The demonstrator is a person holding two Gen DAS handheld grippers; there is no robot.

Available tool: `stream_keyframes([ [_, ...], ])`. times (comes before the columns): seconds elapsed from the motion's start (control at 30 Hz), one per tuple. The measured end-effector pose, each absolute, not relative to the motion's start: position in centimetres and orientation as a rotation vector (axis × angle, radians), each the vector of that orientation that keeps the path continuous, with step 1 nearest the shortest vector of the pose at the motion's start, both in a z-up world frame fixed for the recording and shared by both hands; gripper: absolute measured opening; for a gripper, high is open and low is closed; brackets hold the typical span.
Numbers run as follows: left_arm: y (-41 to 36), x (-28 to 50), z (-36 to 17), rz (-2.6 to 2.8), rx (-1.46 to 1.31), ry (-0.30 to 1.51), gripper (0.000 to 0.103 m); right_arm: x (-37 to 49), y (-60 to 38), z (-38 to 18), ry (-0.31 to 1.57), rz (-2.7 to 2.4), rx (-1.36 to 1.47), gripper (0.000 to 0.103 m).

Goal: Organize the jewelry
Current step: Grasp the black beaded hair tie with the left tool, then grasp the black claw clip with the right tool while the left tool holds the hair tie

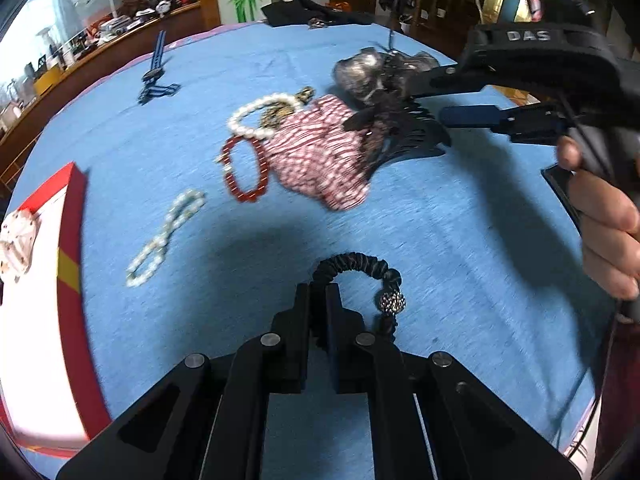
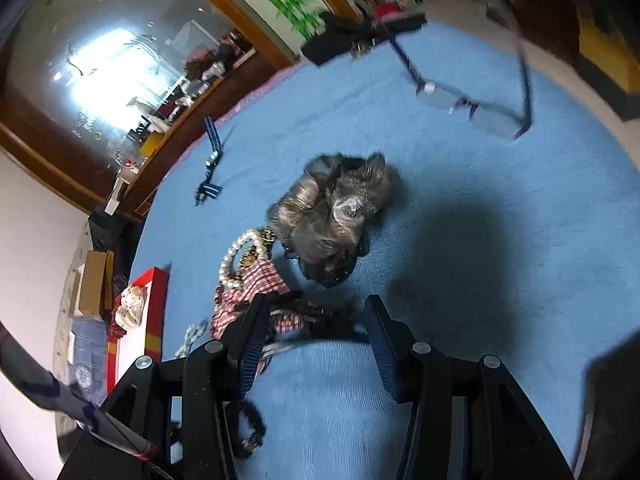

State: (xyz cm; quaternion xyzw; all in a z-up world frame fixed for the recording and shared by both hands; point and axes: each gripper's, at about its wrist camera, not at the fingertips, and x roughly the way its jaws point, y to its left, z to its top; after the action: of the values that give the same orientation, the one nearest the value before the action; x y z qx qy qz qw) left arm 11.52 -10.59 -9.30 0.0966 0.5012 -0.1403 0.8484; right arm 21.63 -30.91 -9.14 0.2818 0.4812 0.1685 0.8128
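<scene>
On the blue cloth [image 1: 400, 240], my left gripper [image 1: 318, 300] is shut on a black ruched hair tie [image 1: 360, 264] with a sparkly ball [image 1: 393, 302]; the band runs between its fingertips. A hand holds my right gripper [image 1: 428, 102] at the upper right, jaws apart over a black lace-trimmed comb clip [image 1: 404, 136]. In the right wrist view that gripper [image 2: 316, 320] is open, with the dark clip [image 2: 332, 320] and a red-checked scrunchie [image 2: 256, 280] lying between its fingers. Nearby lie a white pearl bracelet [image 1: 256, 118], a red bead bracelet [image 1: 244, 172] and a pale bead bracelet [image 1: 168, 236].
A red and white box [image 1: 72, 240] at the left edge holds a white ornament [image 1: 18, 244]. A grey furry hair piece [image 2: 336, 216] lies beyond the scrunchie. A blue-strapped watch [image 1: 154, 68] lies far left, and glasses [image 2: 472, 108] and a dark cloth [image 1: 316, 10] at the far side.
</scene>
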Motion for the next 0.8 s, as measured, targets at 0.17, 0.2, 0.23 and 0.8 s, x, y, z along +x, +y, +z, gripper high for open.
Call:
stream_keyframes([
  [0.17, -7.5, 11.3, -9.2, -0.240, 0.168, 1.060, 0.006, 20.3, -29.1, -9.2, 1.048, 0.463, 0.603, 0.054],
  [0.2, -7.0, 11.3, -9.1, -0.232, 0.159, 1.059, 0.006, 19.4, -28.6, -8.9, 1.052, 0.493, 0.597, 0.055],
  [0.23, -6.4, 11.2, -9.1, -0.227, 0.150, 1.058, 0.006, 18.5, -28.0, -8.7, 1.058, 0.528, 0.580, 0.057],
  [0.8, -3.9, 10.6, -9.0, -0.201, 0.111, 1.055, 0.007, 14.0, -22.9, -6.2, 0.935, 0.531, 0.096, 0.062],
])
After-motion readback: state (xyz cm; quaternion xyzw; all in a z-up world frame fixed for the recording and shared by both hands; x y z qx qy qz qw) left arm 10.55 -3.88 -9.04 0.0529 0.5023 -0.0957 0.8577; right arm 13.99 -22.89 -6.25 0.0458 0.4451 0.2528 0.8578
